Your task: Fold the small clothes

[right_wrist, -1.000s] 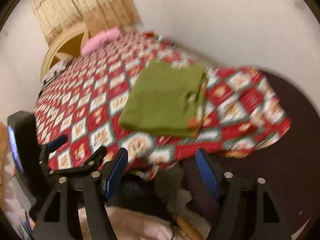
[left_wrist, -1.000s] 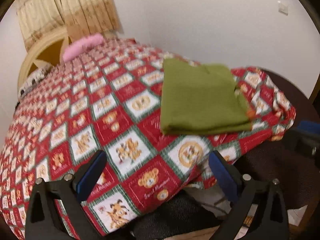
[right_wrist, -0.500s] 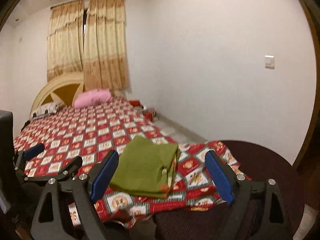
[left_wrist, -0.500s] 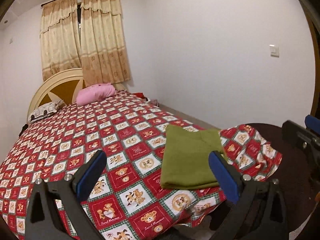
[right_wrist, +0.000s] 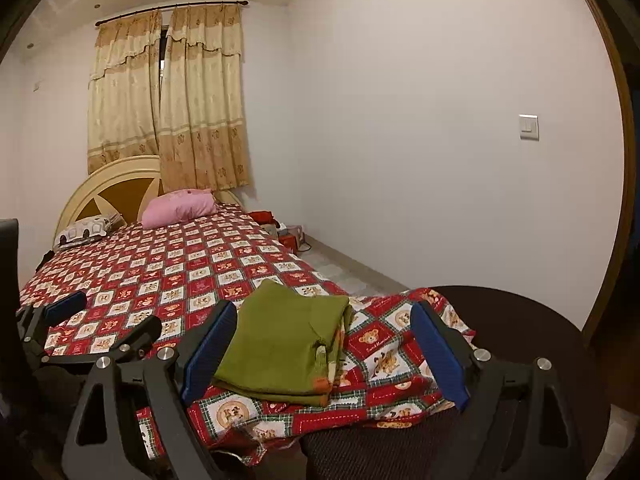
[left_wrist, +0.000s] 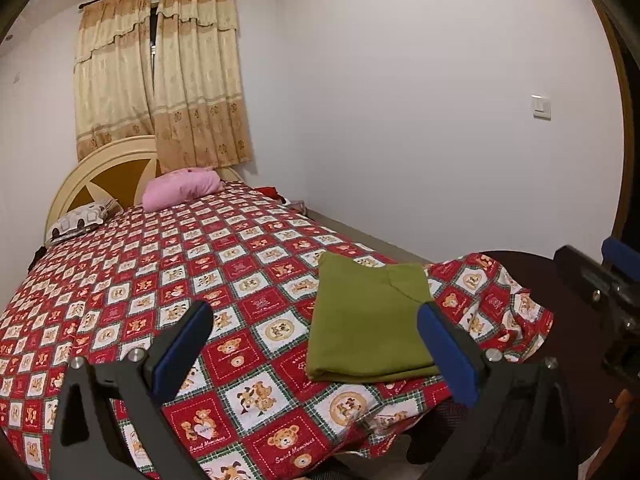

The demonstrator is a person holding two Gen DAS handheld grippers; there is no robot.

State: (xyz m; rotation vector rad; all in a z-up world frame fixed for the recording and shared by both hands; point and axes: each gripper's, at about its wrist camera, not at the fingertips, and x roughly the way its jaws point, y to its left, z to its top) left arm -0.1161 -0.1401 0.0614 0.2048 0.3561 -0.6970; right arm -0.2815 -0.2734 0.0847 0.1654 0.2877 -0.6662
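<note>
A green garment (left_wrist: 370, 324) lies folded into a flat rectangle near the foot corner of the bed, also in the right wrist view (right_wrist: 284, 340). My left gripper (left_wrist: 316, 344) is open and empty, held back from the bed edge, left of the garment. My right gripper (right_wrist: 324, 344) is open and empty, held in front of the garment, apart from it. The left gripper also shows in the right wrist view (right_wrist: 104, 316), and part of the right gripper sits at the right edge of the left wrist view (left_wrist: 600, 280).
The bed has a red patterned bear bedspread (left_wrist: 160, 280), a pink pillow (left_wrist: 180, 190) and a white pillow (left_wrist: 82, 220) by the round headboard. A dark round surface (right_wrist: 520, 320) lies at the right. Red items (right_wrist: 288, 236) sit on the floor by the wall.
Both grippers have drawn back and tilted up from the bed; the view went from close above the garment to the whole room. The garment stays folded on the bed.
</note>
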